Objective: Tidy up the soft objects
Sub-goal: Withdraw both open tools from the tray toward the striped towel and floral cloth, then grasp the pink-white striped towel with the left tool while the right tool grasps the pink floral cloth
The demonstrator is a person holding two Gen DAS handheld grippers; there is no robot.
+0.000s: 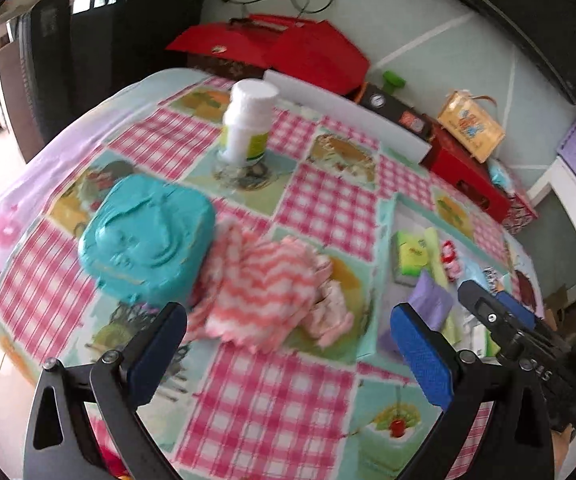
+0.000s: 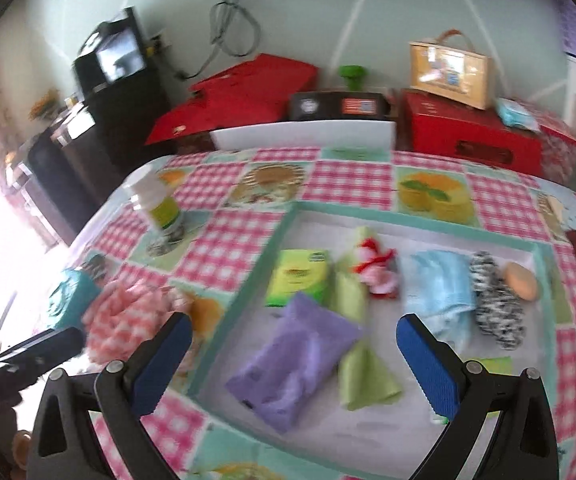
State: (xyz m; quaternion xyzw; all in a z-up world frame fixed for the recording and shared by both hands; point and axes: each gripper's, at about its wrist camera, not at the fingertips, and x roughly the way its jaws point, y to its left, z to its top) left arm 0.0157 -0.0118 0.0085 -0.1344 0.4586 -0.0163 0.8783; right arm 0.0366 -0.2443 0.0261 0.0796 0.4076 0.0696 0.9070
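Pink-and-white chevron cloth [image 1: 264,284], crumpled, lying on the checked tablecloth [image 1: 272,408] just left of the shallow tray [image 2: 284,236] and touching the teal lidded box [image 1: 148,236] on its other side. Inside the tray: a purple cloth [image 2: 291,364] nearest the front, a light green cloth [image 2: 351,304] beside and partly under it, a green tissue pack [image 2: 299,276], a red-and-white soft toy [image 2: 375,272], a pale blue cloth [image 2: 439,284], a black-and-white knitted piece [image 2: 495,304] and a tan rounded piece [image 2: 521,280] at the far right wall; bare tray floor lies at the front right. A white bottle [image 1: 248,120] stands well behind the chevron cloth, with open tablecloth between them. Along the table's far edge: a white panel [image 2: 303,138], red boxes [image 2: 471,136] and a tan handled bag [image 2: 449,70]. Left gripper [image 1: 288,344]: jaws wide apart, empty, above the tablecloth in front of the chevron cloth, touching nothing. Right gripper [image 2: 291,352]: jaws wide apart, empty, above the tray's near left corner with the purple cloth between the fingers in view; contact cannot be told.
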